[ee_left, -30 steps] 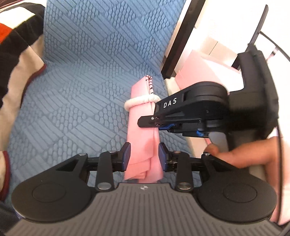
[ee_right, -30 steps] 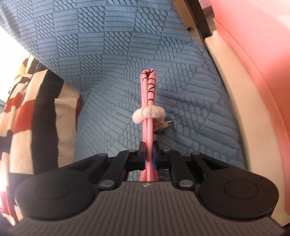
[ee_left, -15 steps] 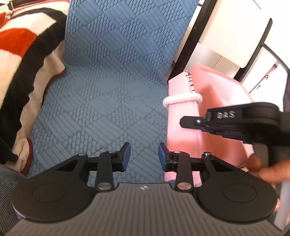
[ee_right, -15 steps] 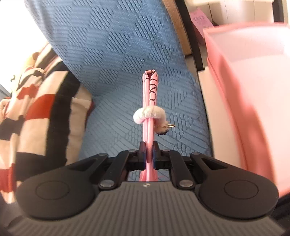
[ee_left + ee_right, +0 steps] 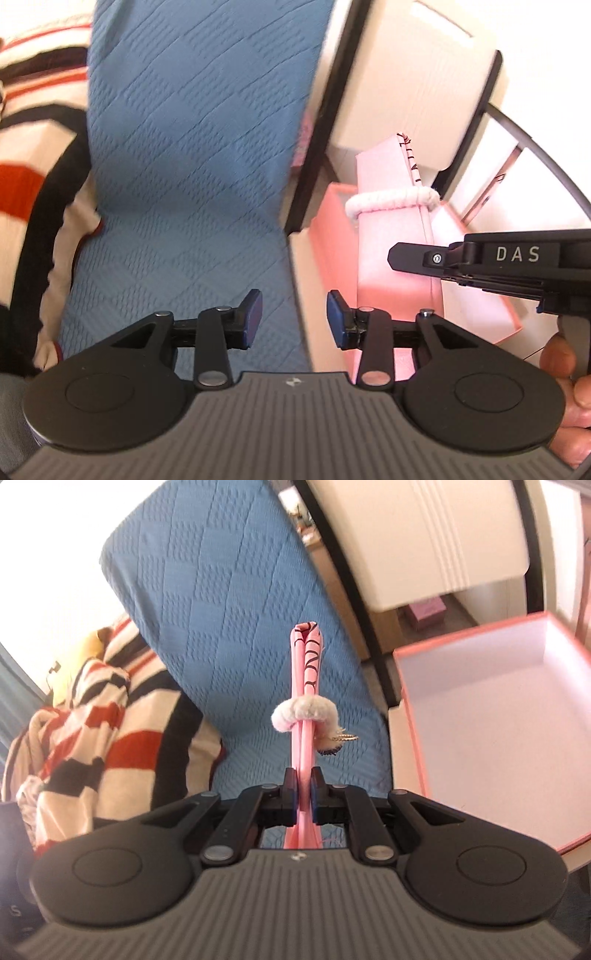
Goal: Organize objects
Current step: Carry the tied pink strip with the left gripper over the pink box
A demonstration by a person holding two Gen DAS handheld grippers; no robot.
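While the right gripper (image 5: pixel 303 799) has its jaws clenched on the folded pink pouch (image 5: pixel 309 686), held over the bed w/ the open pink box (image 5: pixel 491 716) at right, the left gripper (image 5: pixel 291 319) has just been opening, jaws released, empty. Next: swing right, lower the pouch in.

A second ago the left gripper (image 5: pixel 291 317) has the folded pink bag (image 5: pixel 391 236) between its fingers on the blue bedspread (image 5: pixel 192 155); now its jaws are empty, have just been opening wider, and stand over the bedspread's edge. The bag, with its white scrunchie (image 5: pixel 304 713), is lifted clear of the bedspread in the right gripper (image 5: pixel 303 799) and now hangs above the open pink box (image 5: pixel 491 716). In the right wrist view that box goes from a sliver of pink wall at the frame's edge to an open box with its pale inside showing, just right of the bag.
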